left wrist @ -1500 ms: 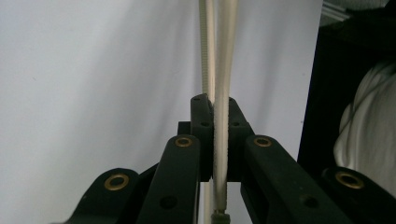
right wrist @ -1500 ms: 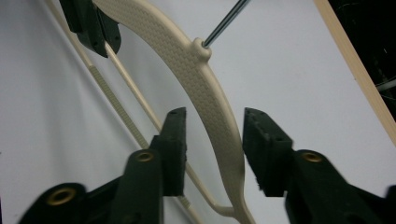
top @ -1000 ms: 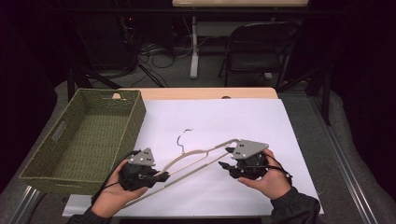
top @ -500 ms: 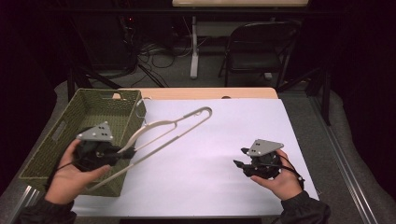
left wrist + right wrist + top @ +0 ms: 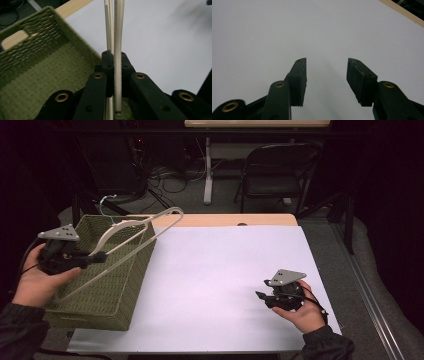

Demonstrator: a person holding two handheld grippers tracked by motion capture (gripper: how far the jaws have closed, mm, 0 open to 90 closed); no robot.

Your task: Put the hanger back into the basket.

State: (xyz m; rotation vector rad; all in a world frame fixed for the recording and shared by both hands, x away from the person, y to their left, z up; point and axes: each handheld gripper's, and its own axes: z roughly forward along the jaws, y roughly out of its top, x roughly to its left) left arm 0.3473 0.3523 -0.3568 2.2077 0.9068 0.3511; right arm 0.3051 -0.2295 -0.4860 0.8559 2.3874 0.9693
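A cream clothes hanger (image 5: pixel 132 227) hangs in the air over the green woven basket (image 5: pixel 120 287) at the table's left. My left gripper (image 5: pixel 97 256) is shut on one end of the hanger; in the left gripper view the hanger's bar (image 5: pixel 118 37) runs up between the pressed pads (image 5: pixel 108 65). The hanger's hook points toward the far left. Near the front right of the white sheet my right gripper (image 5: pixel 260 296) stands open, low over the sheet, with nothing between its fingertips (image 5: pixel 300 67).
The white sheet (image 5: pixel 225 270) covers most of the wooden table (image 5: pixel 235 220). A folding chair (image 5: pixel 277 170) and a table leg with cables stand on the floor beyond the far edge. Dark curtains close both sides.
My left gripper carried the hanger from the middle of the sheet leftward and up over the basket. The right gripper let go of the hanger's other end and sank slightly at the right.
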